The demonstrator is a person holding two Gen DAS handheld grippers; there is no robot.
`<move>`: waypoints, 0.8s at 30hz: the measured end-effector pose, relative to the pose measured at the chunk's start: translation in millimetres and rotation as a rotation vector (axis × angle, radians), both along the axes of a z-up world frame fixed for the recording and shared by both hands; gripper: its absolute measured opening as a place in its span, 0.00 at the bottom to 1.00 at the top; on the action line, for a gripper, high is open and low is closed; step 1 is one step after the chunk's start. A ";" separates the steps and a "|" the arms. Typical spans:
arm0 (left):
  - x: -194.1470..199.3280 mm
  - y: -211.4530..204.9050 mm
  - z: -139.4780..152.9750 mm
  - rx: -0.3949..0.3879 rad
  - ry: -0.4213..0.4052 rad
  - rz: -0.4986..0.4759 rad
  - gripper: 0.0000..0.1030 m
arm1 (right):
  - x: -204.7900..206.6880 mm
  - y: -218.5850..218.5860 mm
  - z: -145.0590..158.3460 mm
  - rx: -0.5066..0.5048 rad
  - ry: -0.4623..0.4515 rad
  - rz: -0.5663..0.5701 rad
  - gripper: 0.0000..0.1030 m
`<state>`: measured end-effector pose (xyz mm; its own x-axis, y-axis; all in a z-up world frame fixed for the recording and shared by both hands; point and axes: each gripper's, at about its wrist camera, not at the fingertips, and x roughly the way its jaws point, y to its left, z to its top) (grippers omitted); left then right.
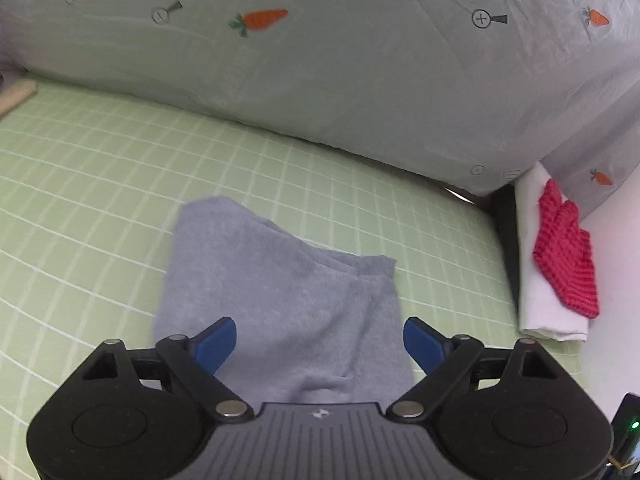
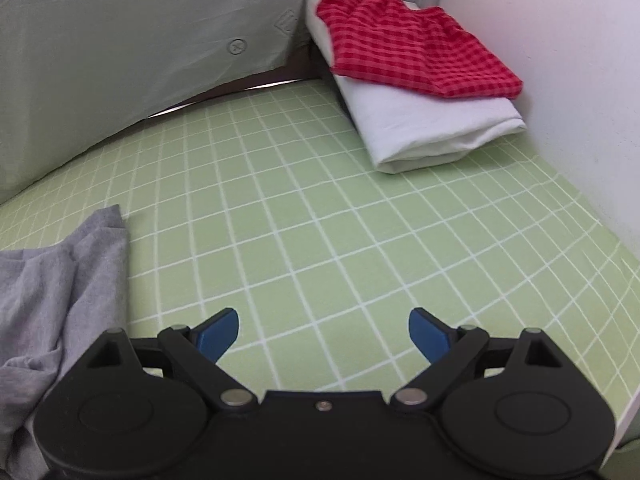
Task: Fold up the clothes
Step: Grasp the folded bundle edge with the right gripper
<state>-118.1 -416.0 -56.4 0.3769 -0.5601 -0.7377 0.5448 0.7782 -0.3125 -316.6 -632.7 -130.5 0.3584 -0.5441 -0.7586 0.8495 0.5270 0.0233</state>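
- Grey garment sits right under my left gripper, and those blue fingers are spread wide, one over each side of the cloth, pinching nothing.
- It lies rumpled on the bed, with a folded flap running across its far end and a crease down the middle.
- My right gripper is spread wide too, empty, hovering over bare sheet, with the grey garment off to its left, bunched and wrinkled, apart from the fingers.
- Underneath it all is the green checked sheet, pale green with thin white lines.
- Further out, in the far right corner against the white wall, a red checked cloth rests on top of a folded white cloth.
- Along the back runs a big pale duvet, printed with orange carrots and little magnifier signs, its edge resting on the sheet.
- At the far left edge of the left view I catch a pale wooden piece, too little of it to tell more.
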 end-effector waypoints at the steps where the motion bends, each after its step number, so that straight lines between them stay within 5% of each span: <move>1: 1.2 6.3 0.2 0.049 -0.031 0.012 0.89 | 9.4 6.1 1.0 0.005 -0.010 0.027 0.90; 5: 12.6 36.5 -9.5 0.223 -0.086 0.044 0.89 | 45.4 35.1 4.7 0.022 -0.050 0.125 0.89; 14: 51.6 76.8 -21.8 0.288 -0.038 -0.004 0.89 | 110.3 94.3 9.1 0.088 -0.126 0.279 0.74; 18: 67.0 79.1 -25.0 0.283 -0.034 -0.059 0.90 | 127.1 107.3 -0.6 0.144 -0.129 0.290 0.56; 24: 87.4 69.4 -28.5 0.277 -0.048 -0.129 0.90 | 141.9 113.6 -23.9 0.172 -0.086 0.237 0.59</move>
<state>-30.6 -346.6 -85.0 0.3542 -0.3856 -0.8520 0.6535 0.7537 -0.0695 -174.6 -519.0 -154.4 0.5274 -0.3035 -0.7936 0.6940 0.6927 0.1963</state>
